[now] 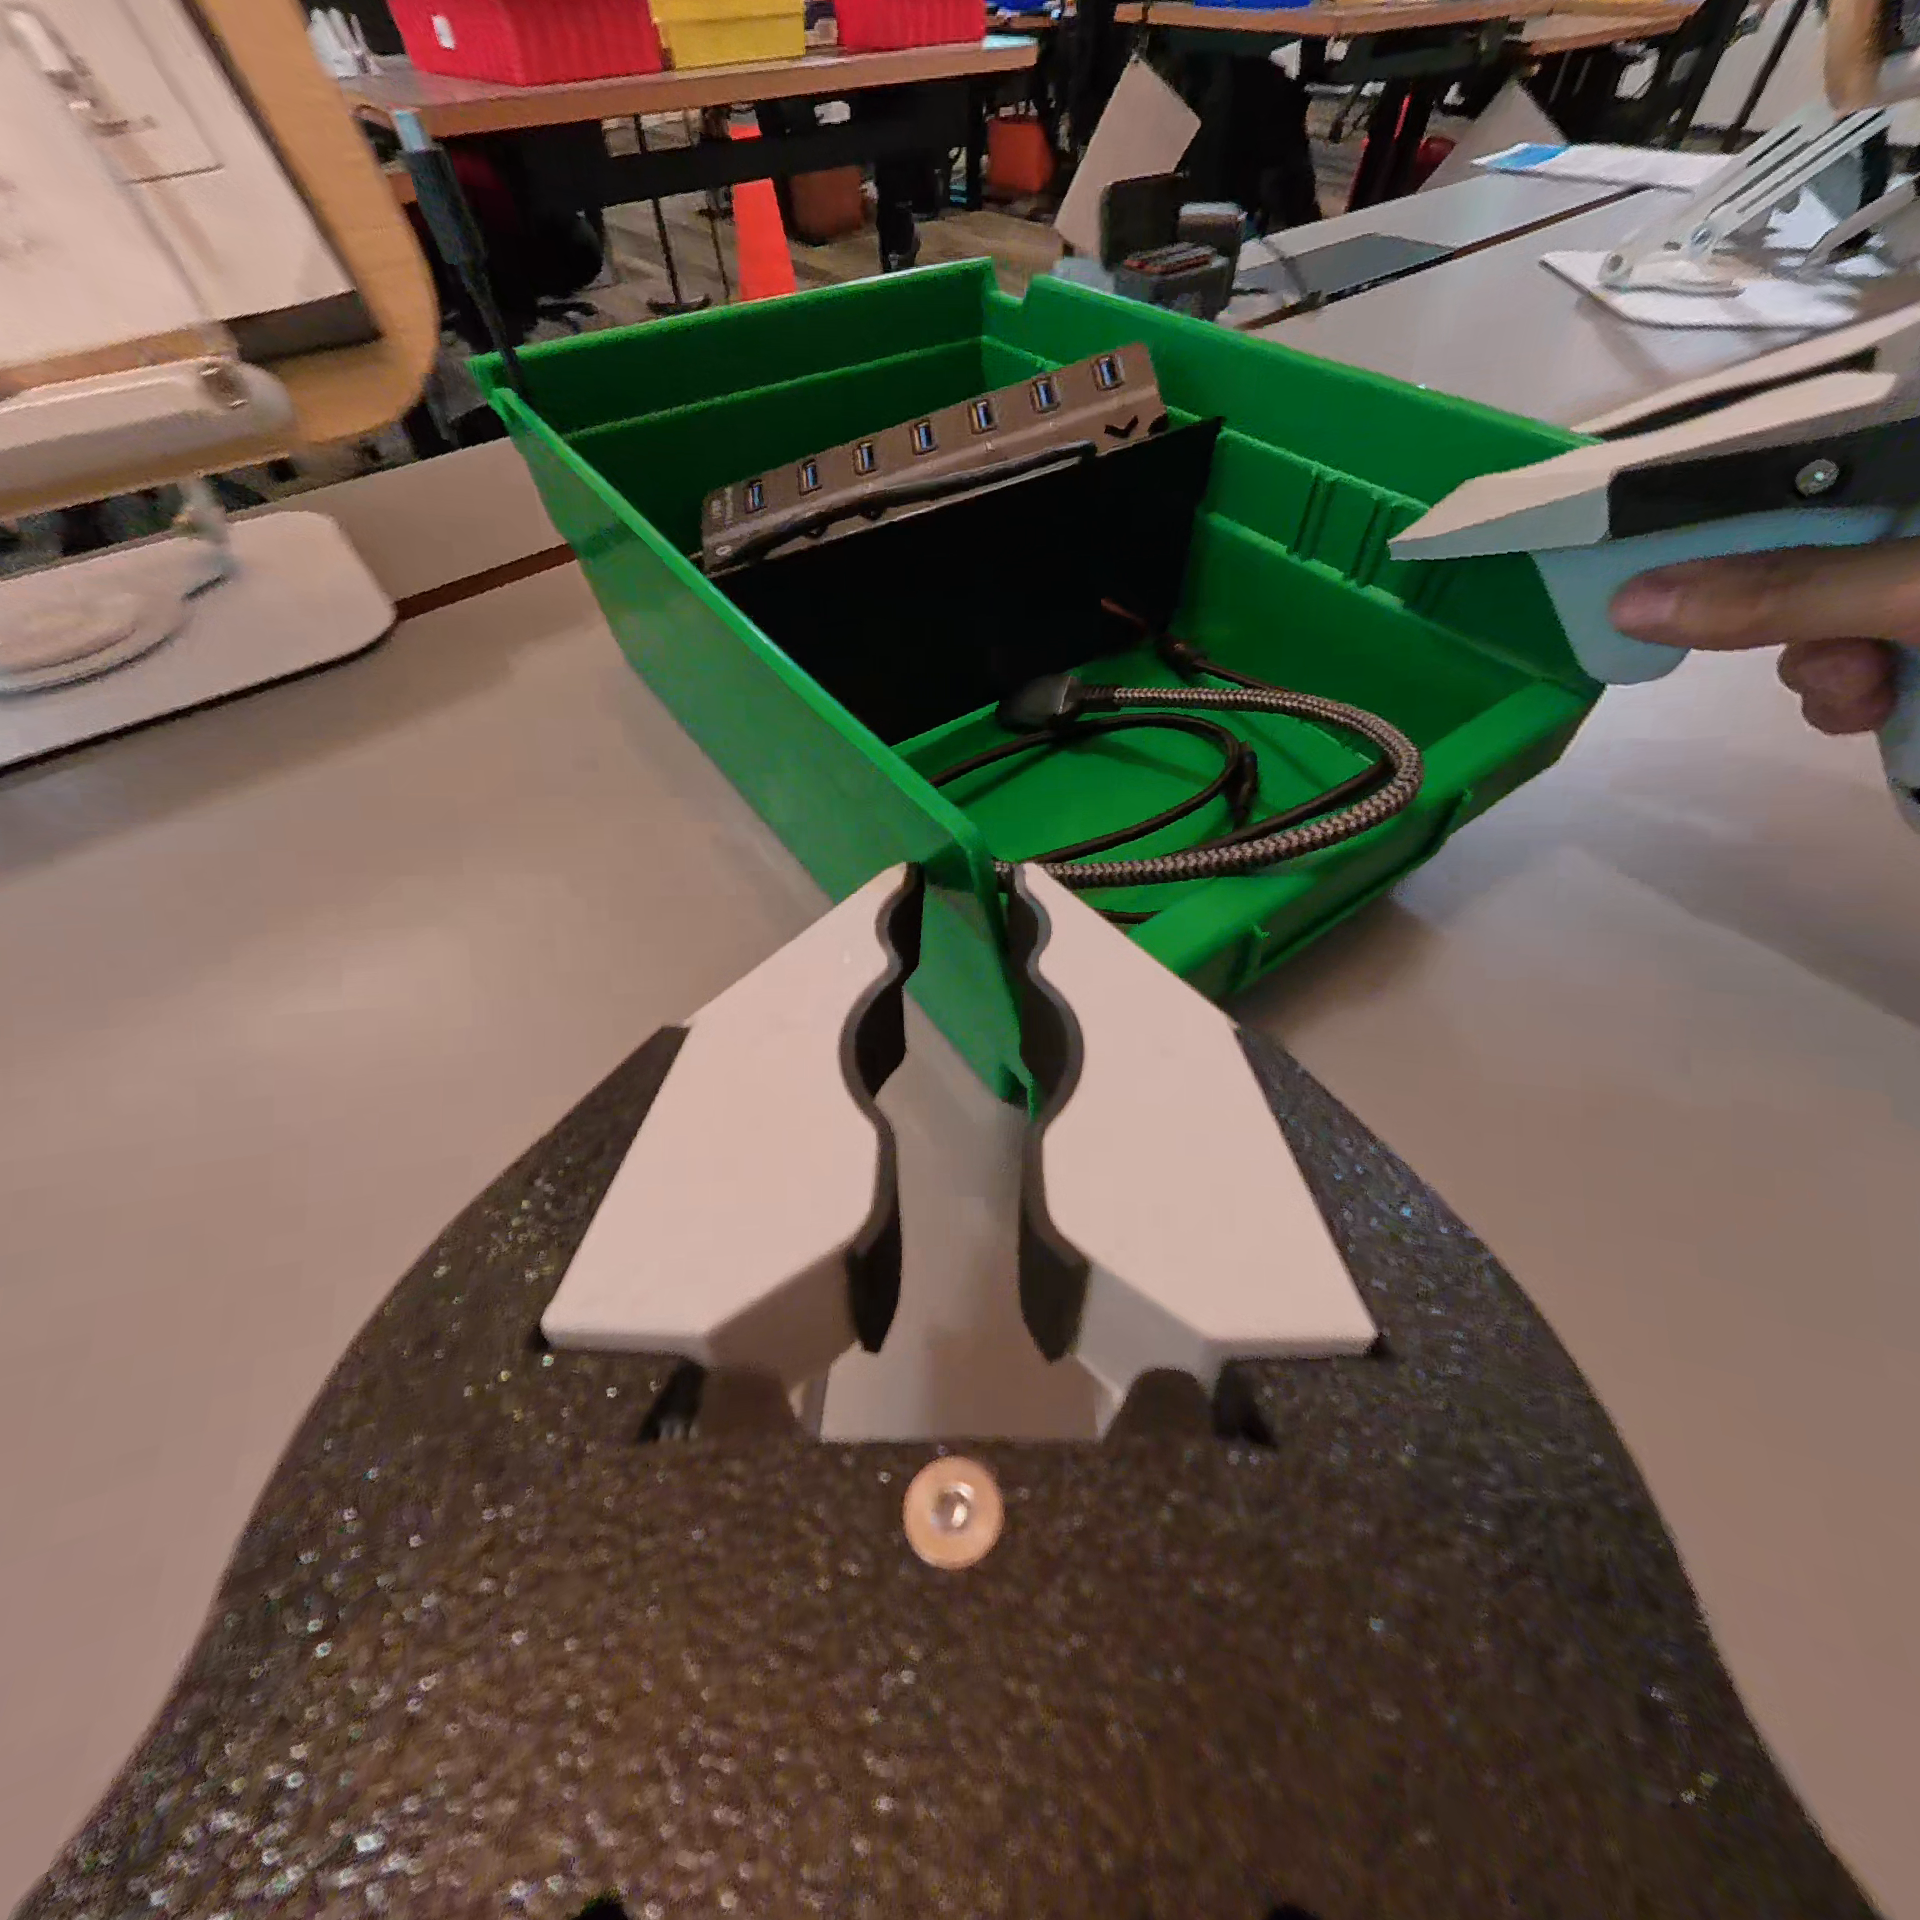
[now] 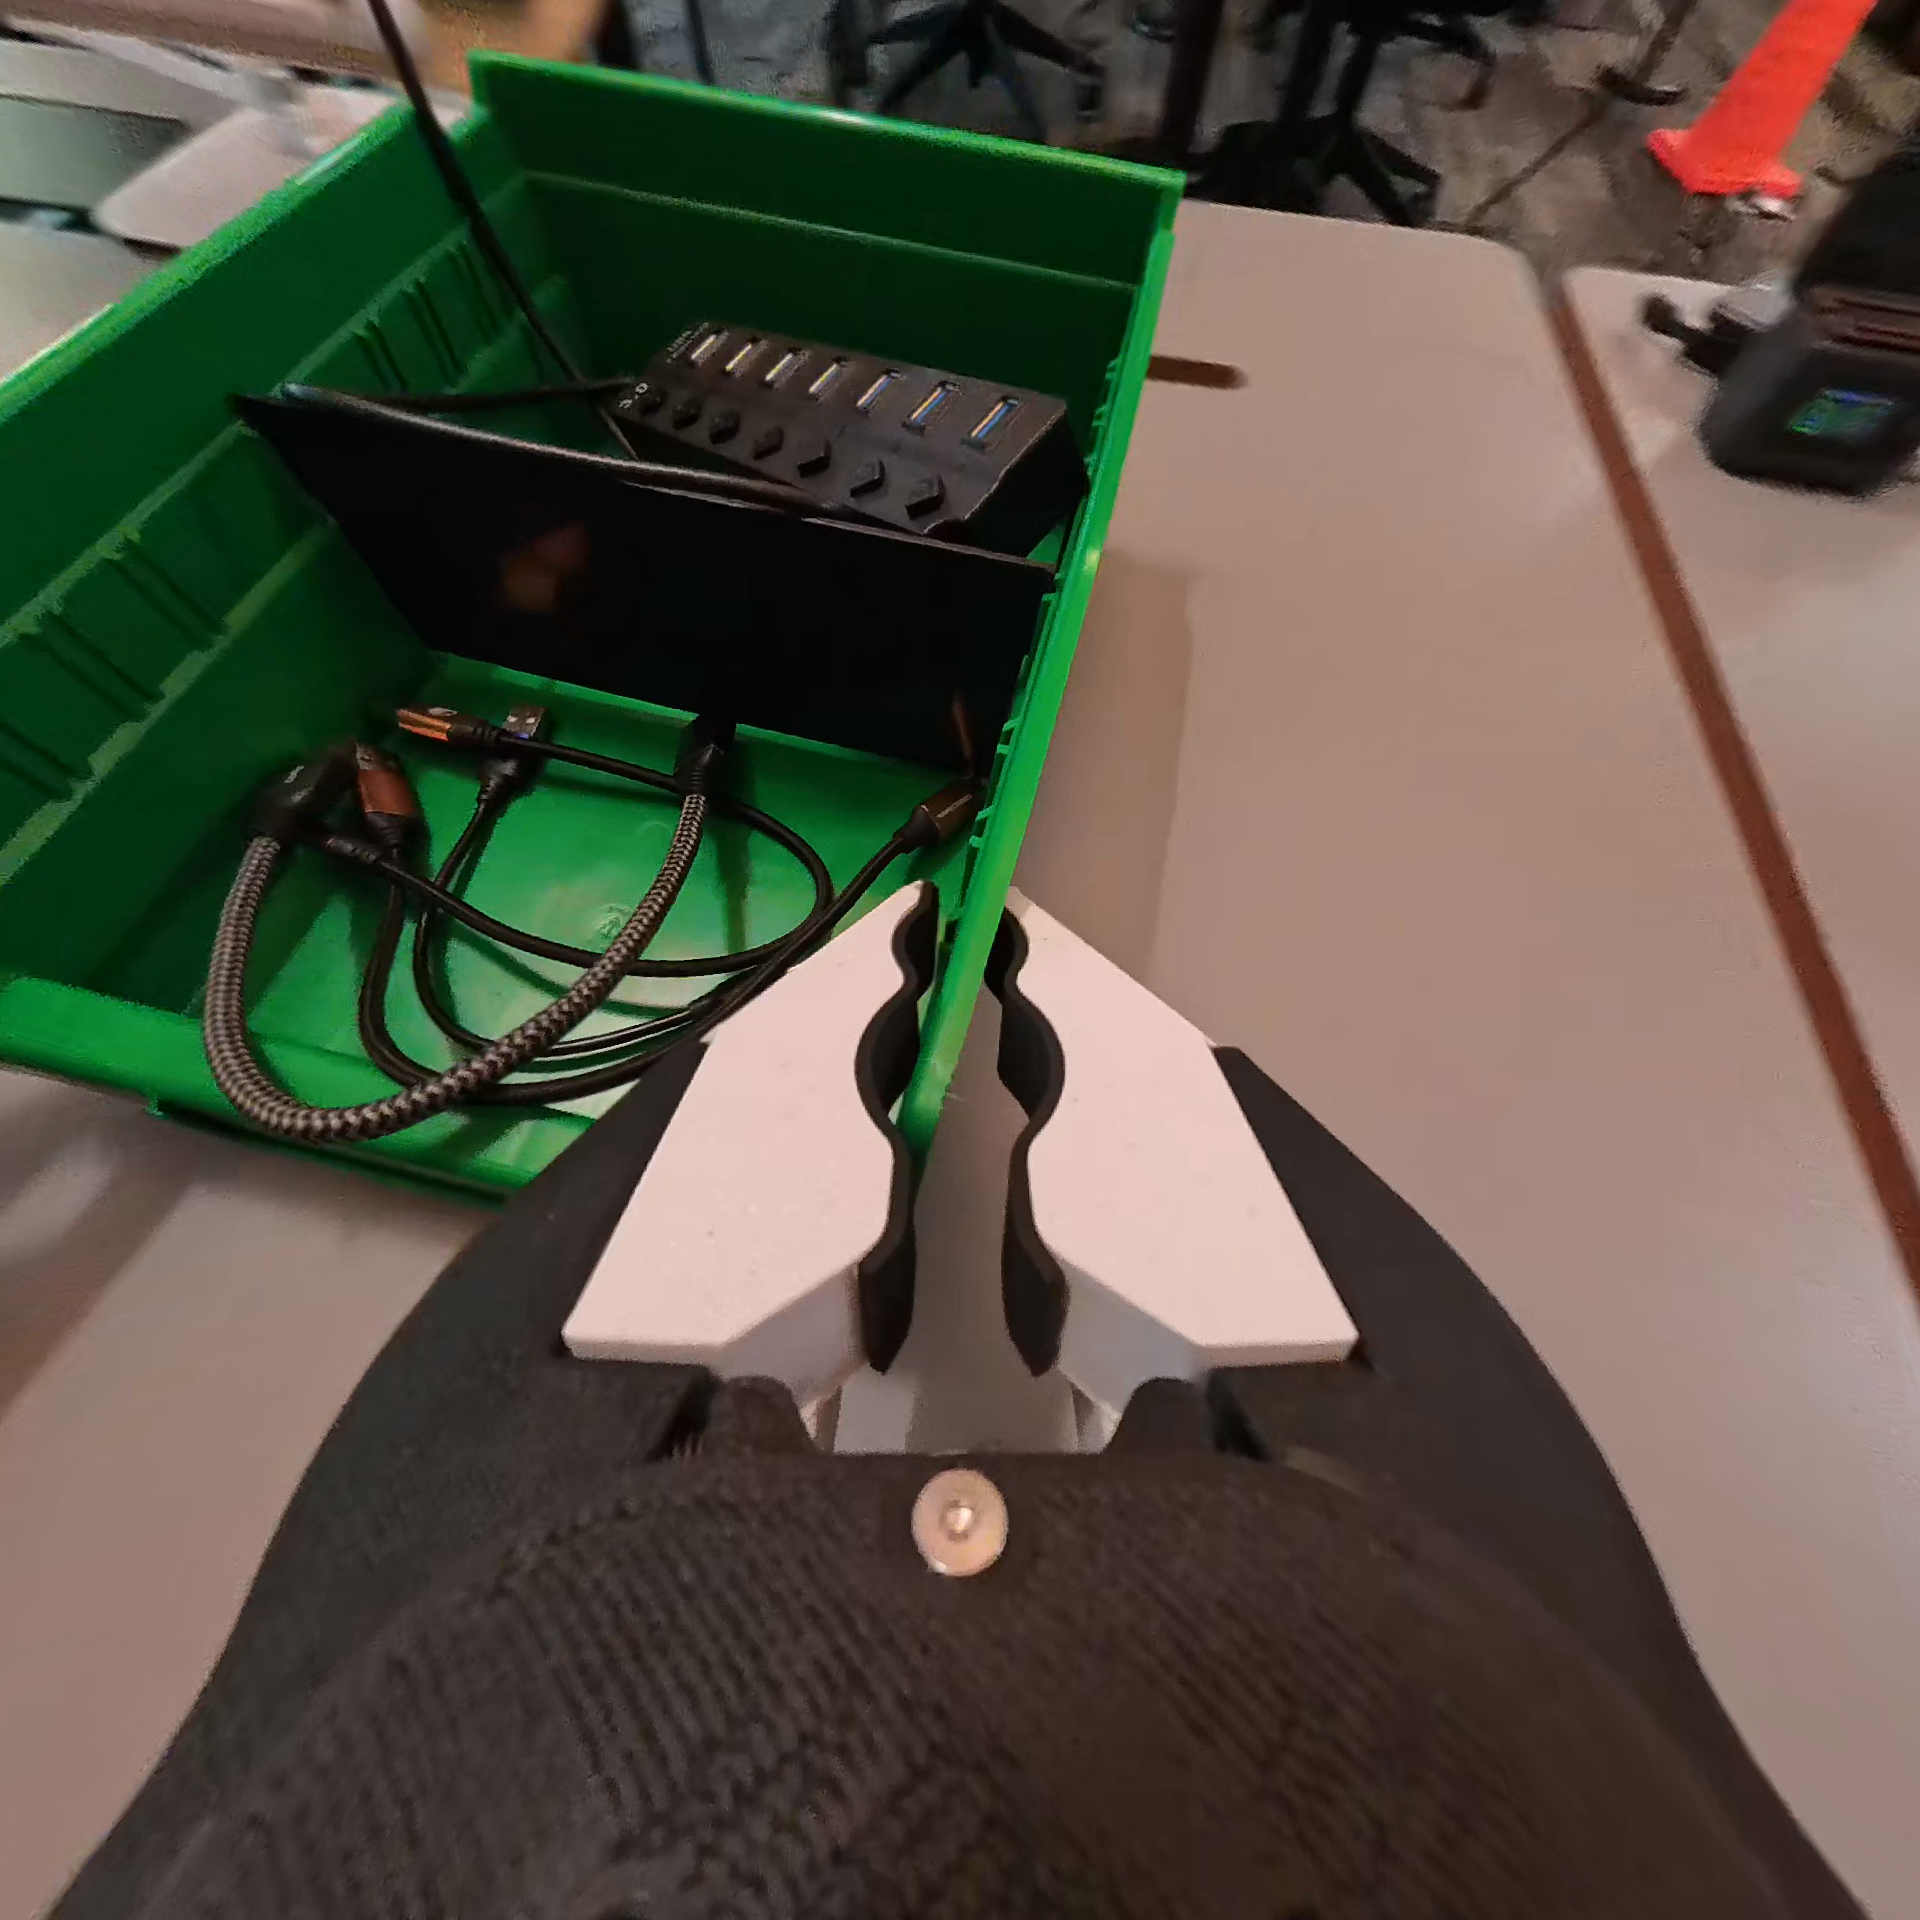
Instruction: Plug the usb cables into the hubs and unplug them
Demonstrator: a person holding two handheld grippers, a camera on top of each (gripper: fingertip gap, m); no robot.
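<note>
Judging from both wrist views, the task is sitting at its very beginning: every blue port on the hub (image 2: 852, 426) is showing empty, and all the usb cables (image 2: 499, 894) are lying loose on the floor of the green bin (image 1: 748, 717), so the plugging and the unplugging are both still to come.

Starting at the left, the left gripper (image 1: 966, 904) is hovering at the bin's near corner. Its fingers (image 1: 748, 1122) are standing slightly apart, and the green corner edge is running up through the gap between them; whether the pads are actually pinching that wall I cannot tell. Ahead of these fingers and slightly right, the braided cable (image 1: 1299, 821) is curling over the bin floor, with the black divider (image 1: 966, 582) and the hub lying farther ahead beyond it.

Moving right, the right gripper (image 2: 966, 904) is straddling the bin's side wall in the same way, fingers (image 2: 1132, 1132) narrowly parted with the green rim rising between them, contact again unclear. The cables are lying just left of these fingers, the hub ahead and left, behind the divider. The grey worktop (image 2: 1403, 831) is stretching away to their right.
</note>
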